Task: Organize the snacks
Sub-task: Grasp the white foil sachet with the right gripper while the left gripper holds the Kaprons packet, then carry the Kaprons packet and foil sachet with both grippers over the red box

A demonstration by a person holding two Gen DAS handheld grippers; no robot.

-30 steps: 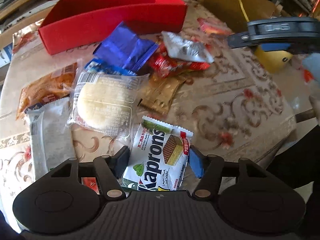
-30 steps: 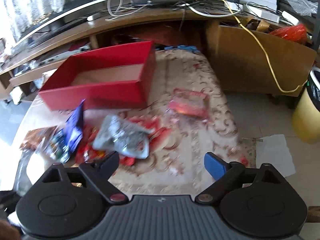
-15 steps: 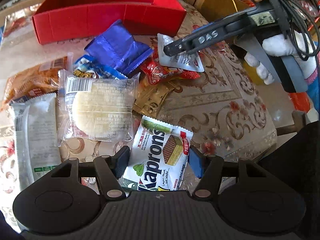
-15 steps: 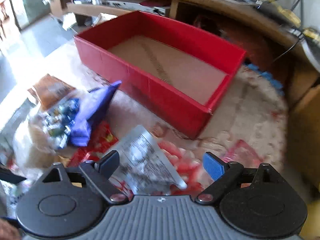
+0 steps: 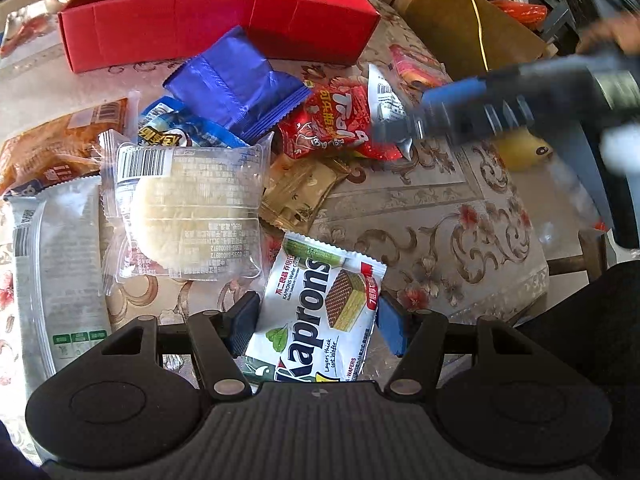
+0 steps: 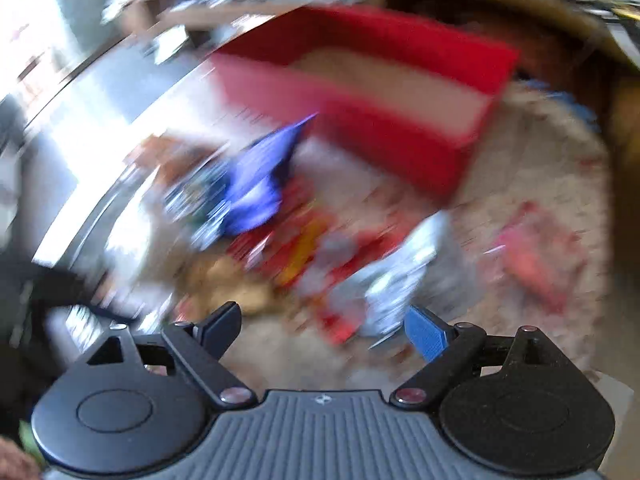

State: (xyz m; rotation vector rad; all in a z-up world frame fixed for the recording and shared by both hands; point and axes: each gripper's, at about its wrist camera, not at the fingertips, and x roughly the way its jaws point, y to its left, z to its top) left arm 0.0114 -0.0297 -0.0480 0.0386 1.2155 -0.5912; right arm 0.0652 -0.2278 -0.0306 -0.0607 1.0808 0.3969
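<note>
a: looking at the red box [image 5: 208,20], how far along is the sorting?

b: barely begun, i'd judge. in the right wrist view its brown floor shows bare, blurred as that view is, and the left view only shows the outer wall. every snack i can see lies loose on the counter [image 5: 460,216], in front of the box.

a: what's out there?

b: a blue pack [image 5: 232,80] nearest the box, a red pack [image 5: 336,120] beside it, a silver pouch [image 5: 384,100] touching the red one, a gold pack [image 5: 300,192], a clear-wrapped cake [image 5: 192,208], a white pack [image 5: 60,264] and an orange pack [image 5: 44,148] at the left, and one more red pack [image 5: 416,66] off to the right.

a: and the grippers?

b: the left gripper [image 5: 316,320] stands open astride the kaprons wafer [image 5: 320,312], fingers just outside its edges, not pinching that i can see. the right gripper [image 6: 324,328] is open and empty, smeared by motion, near the silver pouch.

a: so what's left?

b: everything, by the look of it: each pack has to go into the box, and the wafer seems the likeliest first.
</note>
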